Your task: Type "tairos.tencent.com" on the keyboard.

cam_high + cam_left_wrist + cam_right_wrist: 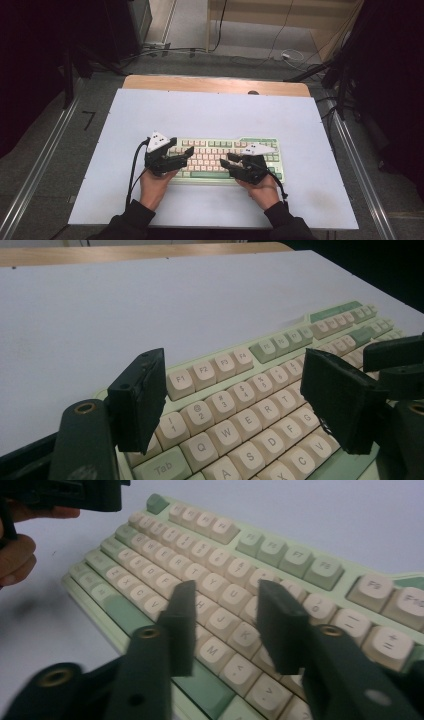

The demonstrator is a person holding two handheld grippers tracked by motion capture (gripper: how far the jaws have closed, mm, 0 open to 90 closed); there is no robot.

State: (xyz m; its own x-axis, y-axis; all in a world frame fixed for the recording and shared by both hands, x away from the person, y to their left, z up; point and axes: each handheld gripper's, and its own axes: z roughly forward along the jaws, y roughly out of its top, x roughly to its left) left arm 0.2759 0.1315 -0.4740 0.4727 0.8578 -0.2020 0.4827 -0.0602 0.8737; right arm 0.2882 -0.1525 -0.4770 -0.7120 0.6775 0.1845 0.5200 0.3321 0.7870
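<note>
White table point(210, 112), keyboard point(220, 150) under grippers

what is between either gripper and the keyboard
Nothing visible. The left gripper and the right gripper are both open right over the keyboard, with only keys under them.

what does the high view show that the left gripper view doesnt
High view alone: the whole keyboard, both hands, the left hand and the right hand, the sleeves, the floor and cables beyond the table.
Left gripper view alone: readable key legends such as the Tab key, seen between the left gripper's open jaws.
Both: the keyboard on the white sheet.
</note>
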